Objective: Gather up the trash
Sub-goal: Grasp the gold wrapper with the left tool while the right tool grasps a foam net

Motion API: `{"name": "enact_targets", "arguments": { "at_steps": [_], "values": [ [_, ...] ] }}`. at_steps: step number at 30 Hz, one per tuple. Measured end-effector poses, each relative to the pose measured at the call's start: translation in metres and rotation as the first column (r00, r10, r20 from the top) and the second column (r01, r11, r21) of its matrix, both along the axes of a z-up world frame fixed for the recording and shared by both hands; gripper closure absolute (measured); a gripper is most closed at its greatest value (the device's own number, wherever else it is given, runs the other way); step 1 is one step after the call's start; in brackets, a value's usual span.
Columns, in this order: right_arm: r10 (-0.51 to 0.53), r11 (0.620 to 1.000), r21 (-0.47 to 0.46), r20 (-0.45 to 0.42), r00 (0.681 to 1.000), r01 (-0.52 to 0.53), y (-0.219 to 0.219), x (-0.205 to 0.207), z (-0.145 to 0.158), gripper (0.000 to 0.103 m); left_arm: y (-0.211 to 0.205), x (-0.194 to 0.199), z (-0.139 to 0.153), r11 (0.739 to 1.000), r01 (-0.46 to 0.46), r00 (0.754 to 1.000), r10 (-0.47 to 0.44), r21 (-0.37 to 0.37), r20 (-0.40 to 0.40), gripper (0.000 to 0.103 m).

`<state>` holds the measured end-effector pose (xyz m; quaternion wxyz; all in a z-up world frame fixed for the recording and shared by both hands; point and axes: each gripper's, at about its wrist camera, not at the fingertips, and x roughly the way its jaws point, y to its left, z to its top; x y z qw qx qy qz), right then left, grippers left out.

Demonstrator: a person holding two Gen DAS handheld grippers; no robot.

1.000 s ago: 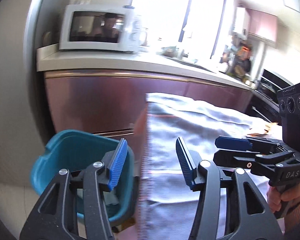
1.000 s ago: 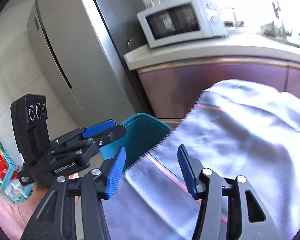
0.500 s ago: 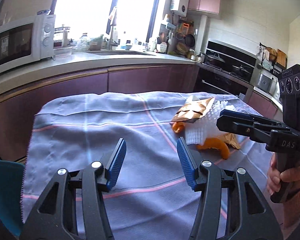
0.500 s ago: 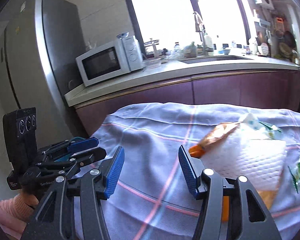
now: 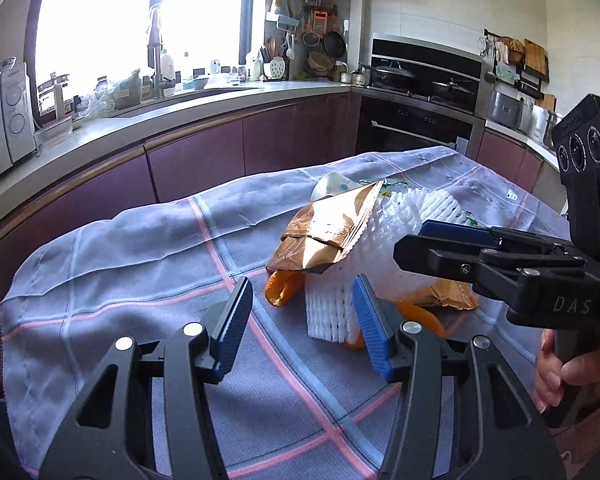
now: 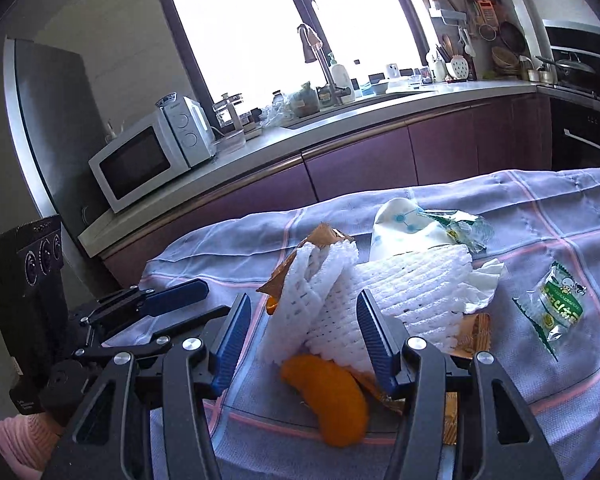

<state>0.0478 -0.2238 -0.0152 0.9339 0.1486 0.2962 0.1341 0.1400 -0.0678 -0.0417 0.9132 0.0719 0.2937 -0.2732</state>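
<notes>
Right wrist view: orange peel (image 6: 326, 398) lengthwise toward right gripper (image 6: 303, 334), both grippers' jaws wide.

Orange peel (image 6: 328, 398) partly under foam net (image 6: 400, 292).

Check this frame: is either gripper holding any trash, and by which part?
Nothing is held. The left gripper and right gripper are both open, poised near the white foam fruit net without clamping it.
</notes>
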Motion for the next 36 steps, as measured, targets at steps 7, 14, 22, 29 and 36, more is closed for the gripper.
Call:
{"name": "enact_targets", "arguments": {
  "at_steps": [7, 14, 22, 29, 36],
  "values": [
    [0.009, 0.998, 0.058, -0.024, 1.0, -0.008, -0.011, 0.008, -0.01, 0.077, -0.018, 0.015, -0.003, 0.999, 0.024, 1.0, -0.024, 0.035, -0.004, 0.054],
    [0.013, 0.996, 0.094, -0.026, 1.0, -0.011, -0.019, 0.005, -0.012, 0.091, -0.031, 0.031, -0.004, 0.998, 0.046, 0.999, -0.045, 0.036, -0.024, 0.082],
    [0.032, 0.994, 0.109, -0.001, 0.999, -0.032, -0.02, -0.002, -0.004, 0.093, -0.022, 0.031, 0.005, 1.0, 0.03, 0.999, -0.03, -0.01, -0.012, 0.099],
    [0.062, 0.991, 0.118, 0.033, 0.998, -0.065, -0.017, -0.005, 0.009, 0.093, 0.011, 0.014, 0.027, 0.997, -0.006, 1.0, 0.008, -0.082, 0.025, 0.1],
    [0.126, 0.977, 0.168, 0.057, 0.99, -0.134, -0.006, -0.008, 0.021, 0.093, 0.056, -0.007, 0.045, 0.989, -0.057, 0.997, 0.063, -0.138, 0.043, 0.1]
  ]
}}
